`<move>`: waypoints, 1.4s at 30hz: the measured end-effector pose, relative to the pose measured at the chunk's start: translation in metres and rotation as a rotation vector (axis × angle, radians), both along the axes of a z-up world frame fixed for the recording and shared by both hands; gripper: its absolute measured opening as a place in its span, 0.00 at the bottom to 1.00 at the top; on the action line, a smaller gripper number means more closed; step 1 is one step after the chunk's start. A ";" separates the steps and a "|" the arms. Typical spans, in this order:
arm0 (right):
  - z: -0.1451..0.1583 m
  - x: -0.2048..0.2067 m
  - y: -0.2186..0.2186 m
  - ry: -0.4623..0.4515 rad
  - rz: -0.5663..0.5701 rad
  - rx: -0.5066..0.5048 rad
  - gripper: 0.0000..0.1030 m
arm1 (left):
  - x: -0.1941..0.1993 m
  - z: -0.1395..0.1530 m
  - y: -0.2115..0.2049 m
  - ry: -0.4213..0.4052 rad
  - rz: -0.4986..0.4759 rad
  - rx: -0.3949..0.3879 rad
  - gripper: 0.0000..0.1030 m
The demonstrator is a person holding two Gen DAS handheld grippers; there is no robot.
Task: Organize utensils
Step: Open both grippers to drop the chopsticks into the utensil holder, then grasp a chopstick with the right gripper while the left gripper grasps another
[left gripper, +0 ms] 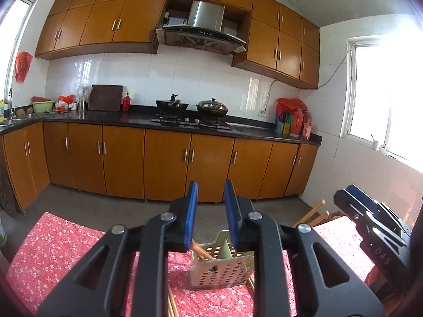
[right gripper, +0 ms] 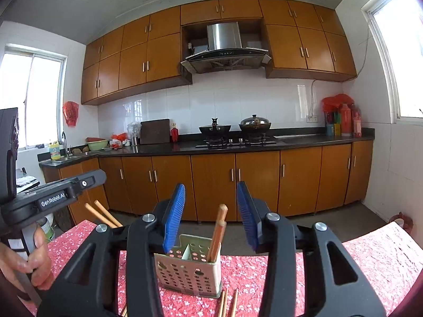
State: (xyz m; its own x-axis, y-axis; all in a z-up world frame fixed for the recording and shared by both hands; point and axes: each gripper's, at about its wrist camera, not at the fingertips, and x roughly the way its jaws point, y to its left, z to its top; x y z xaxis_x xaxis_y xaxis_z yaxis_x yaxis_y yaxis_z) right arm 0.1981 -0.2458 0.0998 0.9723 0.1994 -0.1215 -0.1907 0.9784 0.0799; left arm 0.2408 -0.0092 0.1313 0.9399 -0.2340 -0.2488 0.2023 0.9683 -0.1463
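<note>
Chopsticks [right gripper: 228, 303] are noted loose on the red flowered cloth [right gripper: 370, 264] at the near edge, long axes running away from the camera. Behind them, the perforated holder [right gripper: 189, 272] stands upright with one pair [right gripper: 218, 233] inserted, tips down, leaning slightly. Sorting is judged partly done. Left gripper [left gripper: 210, 211] is narrowly parted, right gripper [right gripper: 211, 215] moderately parted; nothing is held by either.

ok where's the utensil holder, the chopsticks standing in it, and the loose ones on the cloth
utensil holder [right gripper: 185, 272]: right wrist view, perforated front wall
chopsticks standing in it [right gripper: 218, 233]: right wrist view, mid shaft above the rim
loose chopsticks [right gripper: 234, 303]: right wrist view, shaft lying on the cloth by the holder
</note>
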 end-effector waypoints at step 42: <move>-0.210 -0.044 -0.022 0.744 -0.114 -0.080 0.07 | -0.100 -0.219 0.027 0.532 0.005 0.129 0.20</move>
State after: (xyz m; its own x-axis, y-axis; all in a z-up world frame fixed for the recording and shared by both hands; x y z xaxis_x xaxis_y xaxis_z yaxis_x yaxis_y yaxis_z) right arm 0.1542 -0.2675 -0.1106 0.6423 0.0657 -0.7636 -0.0117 0.9970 0.0759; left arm 0.1406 0.0178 -0.0881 0.6774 -0.1658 -0.7166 0.1278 0.9860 -0.1073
